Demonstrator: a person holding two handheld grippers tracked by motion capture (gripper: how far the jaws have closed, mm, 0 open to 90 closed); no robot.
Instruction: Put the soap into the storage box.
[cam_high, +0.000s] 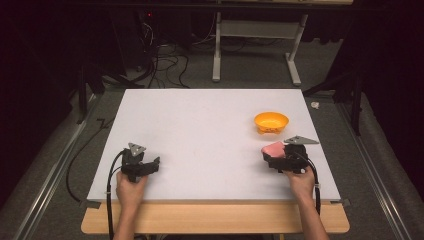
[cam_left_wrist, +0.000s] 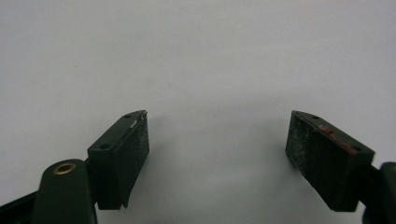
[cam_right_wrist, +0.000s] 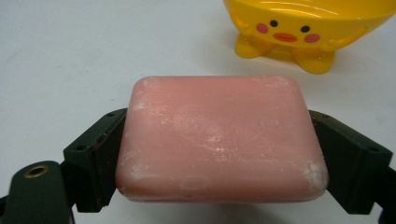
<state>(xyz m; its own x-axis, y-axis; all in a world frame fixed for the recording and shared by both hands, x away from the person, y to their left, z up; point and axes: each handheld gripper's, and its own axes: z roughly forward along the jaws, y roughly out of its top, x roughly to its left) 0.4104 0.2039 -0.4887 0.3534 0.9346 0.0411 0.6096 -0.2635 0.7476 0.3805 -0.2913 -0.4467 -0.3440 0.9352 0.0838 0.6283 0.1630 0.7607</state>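
A pink bar of soap (cam_right_wrist: 219, 140) lies flat between the two black jaws of my right gripper (cam_right_wrist: 219, 158), which is shut on it. In the high view the right gripper (cam_high: 274, 154) holds the soap (cam_high: 274, 148) at the table's right front. Just beyond it stands a yellow bowl (cam_high: 271, 121) with a duck face and small feet (cam_right_wrist: 299, 32). My left gripper (cam_high: 152, 165) rests at the left front of the table, open, with bare white table between its pads (cam_left_wrist: 123, 156).
The white tabletop (cam_high: 200, 135) sits on a wooden bench with its front edge near the person's hands. Beyond the far edge are a grey floor, cables and a white table frame (cam_high: 260, 45). Metal rails run along both sides.
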